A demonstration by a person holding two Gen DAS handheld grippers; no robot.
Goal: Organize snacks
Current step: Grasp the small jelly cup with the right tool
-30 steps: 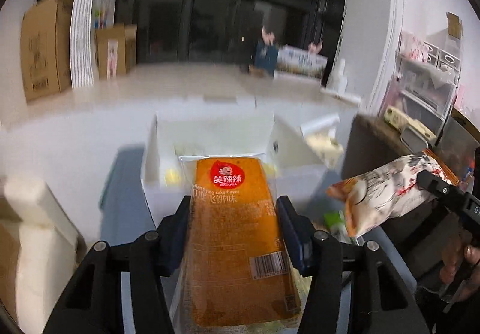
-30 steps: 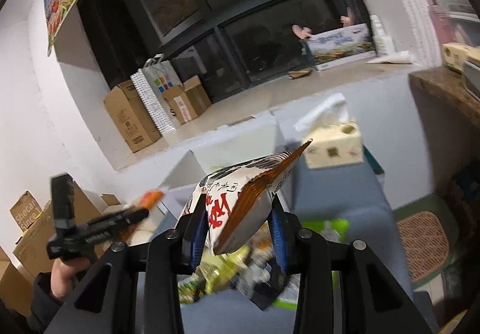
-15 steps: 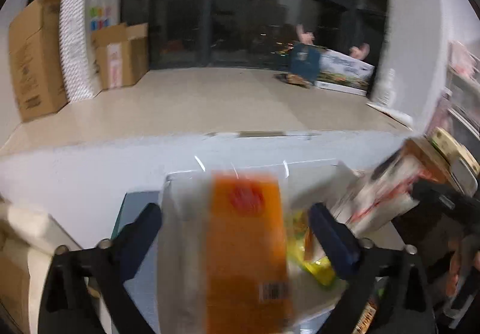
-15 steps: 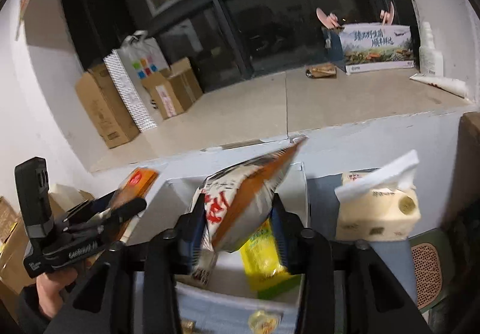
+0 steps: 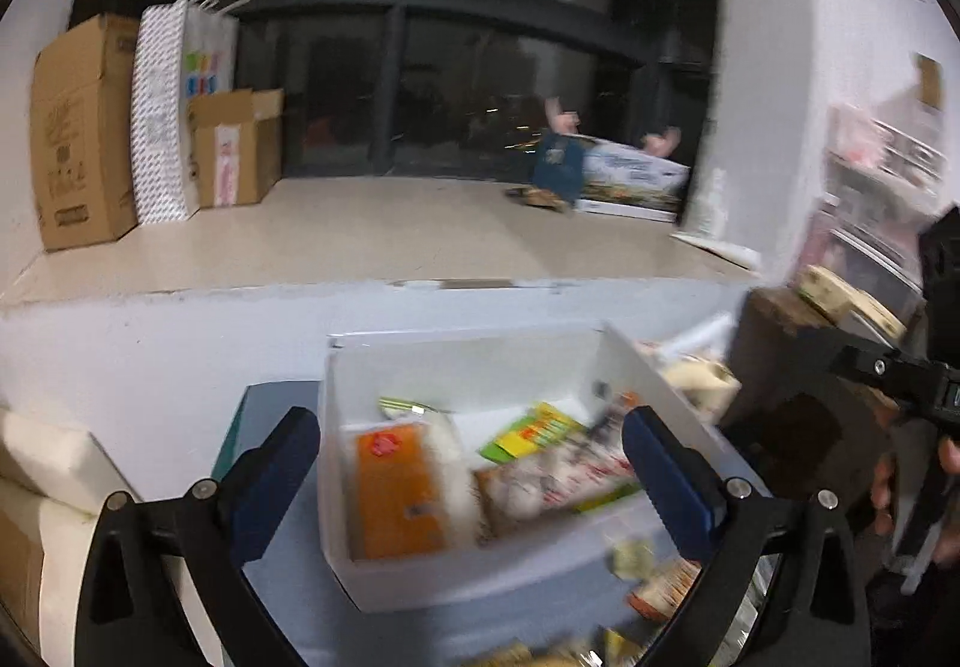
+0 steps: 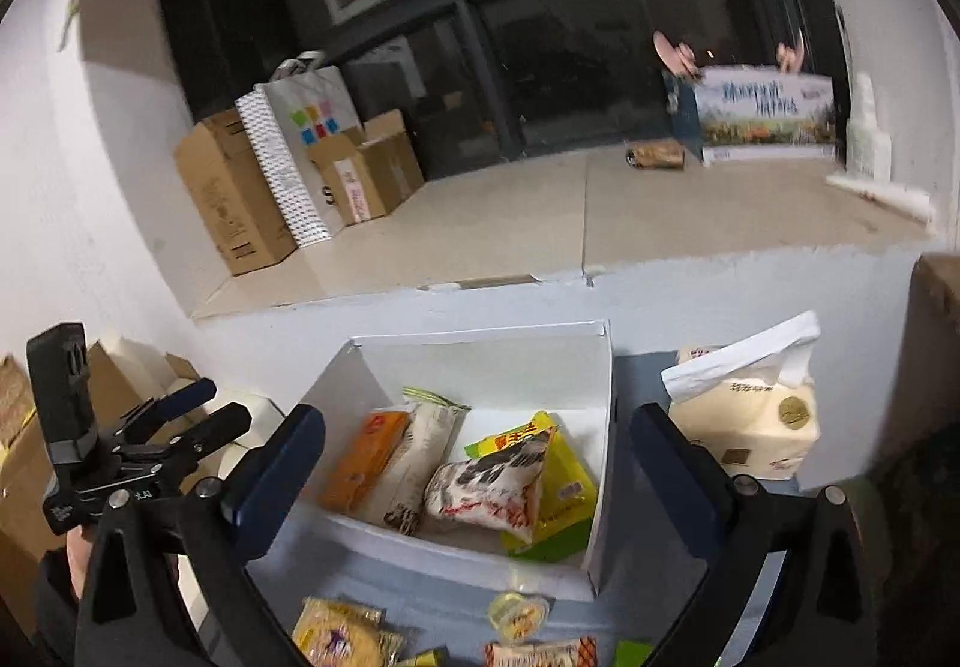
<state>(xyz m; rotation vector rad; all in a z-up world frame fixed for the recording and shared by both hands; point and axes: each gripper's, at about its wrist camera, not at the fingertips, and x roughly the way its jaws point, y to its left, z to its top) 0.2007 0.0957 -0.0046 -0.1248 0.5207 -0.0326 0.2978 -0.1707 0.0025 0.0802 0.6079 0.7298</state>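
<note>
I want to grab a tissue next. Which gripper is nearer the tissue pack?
Right. The right gripper hangs open over the white box, with the tissue pack just beside its right finger. The left gripper is out past the box's far left side.

both wrist views, looking down close, sharing white box (image 5: 462,577)

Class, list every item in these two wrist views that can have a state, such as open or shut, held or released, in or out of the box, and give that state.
left gripper: open, empty
right gripper: open, empty
white box: open-topped, holding snacks
orange packet: lying in box
white printed bag: lying in box, atop yellow-green packet
tissue pack: opened, a tissue sticking out
loose snacks: outside box, in front of it
</note>
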